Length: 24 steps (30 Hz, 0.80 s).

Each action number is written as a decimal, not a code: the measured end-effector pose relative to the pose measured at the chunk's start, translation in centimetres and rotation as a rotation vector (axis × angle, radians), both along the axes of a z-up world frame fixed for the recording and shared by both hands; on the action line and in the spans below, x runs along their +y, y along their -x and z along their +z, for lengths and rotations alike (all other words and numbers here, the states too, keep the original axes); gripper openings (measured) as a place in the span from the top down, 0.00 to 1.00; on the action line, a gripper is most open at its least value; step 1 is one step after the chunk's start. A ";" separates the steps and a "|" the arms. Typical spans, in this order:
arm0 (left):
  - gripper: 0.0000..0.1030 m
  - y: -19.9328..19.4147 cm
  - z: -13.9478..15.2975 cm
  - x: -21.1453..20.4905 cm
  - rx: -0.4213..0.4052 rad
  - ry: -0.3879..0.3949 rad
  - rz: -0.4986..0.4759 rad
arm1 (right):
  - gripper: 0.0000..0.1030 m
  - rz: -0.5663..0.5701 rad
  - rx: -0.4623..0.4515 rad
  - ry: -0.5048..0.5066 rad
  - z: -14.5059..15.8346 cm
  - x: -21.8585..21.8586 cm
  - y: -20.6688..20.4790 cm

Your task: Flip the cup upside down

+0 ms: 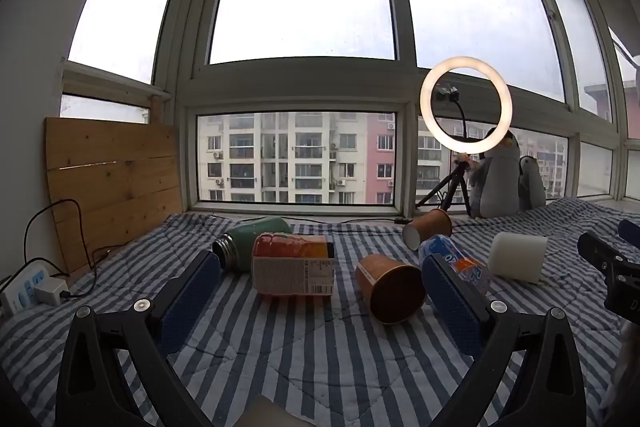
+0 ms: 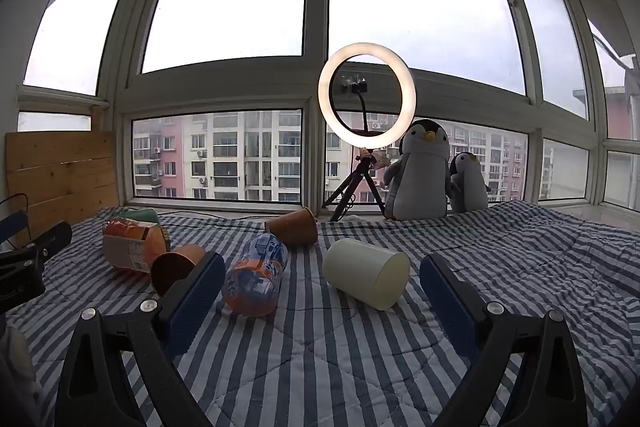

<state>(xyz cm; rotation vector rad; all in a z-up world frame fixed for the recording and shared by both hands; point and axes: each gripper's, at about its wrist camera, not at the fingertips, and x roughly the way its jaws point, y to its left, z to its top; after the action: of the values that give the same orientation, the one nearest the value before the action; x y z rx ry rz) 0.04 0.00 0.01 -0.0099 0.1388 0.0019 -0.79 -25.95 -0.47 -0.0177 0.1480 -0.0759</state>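
- Both grippers hover above the striped quilt (image 2: 320, 359); neither touches anything.
- Left gripper (image 1: 320, 283): jaws spread wide, nothing between the pads. Right gripper (image 2: 322, 279): likewise released and holding nothing.
- 3 cups lie on their sides. The white cup (image 2: 366, 277) sits between the right gripper's fingers in the right wrist view, mouth toward the camera and slightly right. The near copper cup (image 1: 390, 287) lies just inside the left gripper's right finger, mouth toward the camera. The far copper cup (image 2: 292, 227) lies further back, near the window sill.
- The task sentence does not say which cup; judging by alignment, the white cup is the likeliest target for the right gripper.
- Clutter: an orange soda bottle (image 2: 256, 277) lies just left of the white cup; a boxed orange package (image 1: 294, 265) and a green flask (image 1: 252, 241) lie further left.
- Step in hand, as I judge it: approach and grasp.
- To do it well: come in low and straight, pads across the cup wall at mid-length, not at the rim, which likely flexes.
- Close gently; a thin wall may crush or squirt out.
- Keep the left finger clear of the soda bottle, which could roll.
- Lift before rotating so the rim clears the soft quilt, then set it mouth down and level; the padding may tip it.
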 end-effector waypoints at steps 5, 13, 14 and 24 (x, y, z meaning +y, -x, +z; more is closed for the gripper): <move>0.01 -0.1 0.0 0.0 -0.002 0.001 -0.001 | 0.07 0.000 -0.001 -0.005 0.0 0.0 0.0; 0.01 0.0 0.0 0.0 -0.008 0.001 -0.001 | 0.07 0.000 -0.003 -0.006 0.1 0.0 0.1; 0.01 0.0 0.0 0.0 -0.008 0.001 -0.001 | 0.07 0.000 -0.004 -0.006 0.1 0.0 0.1; 0.01 0.0 0.0 0.0 -0.008 0.001 -0.001 | 0.07 0.000 -0.004 -0.008 0.1 -0.1 0.1</move>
<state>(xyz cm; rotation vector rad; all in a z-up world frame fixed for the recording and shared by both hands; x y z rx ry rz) 0.01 0.02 0.01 -0.0109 0.1311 0.0012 -0.91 -26.02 -0.42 -0.0101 0.1442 -0.0751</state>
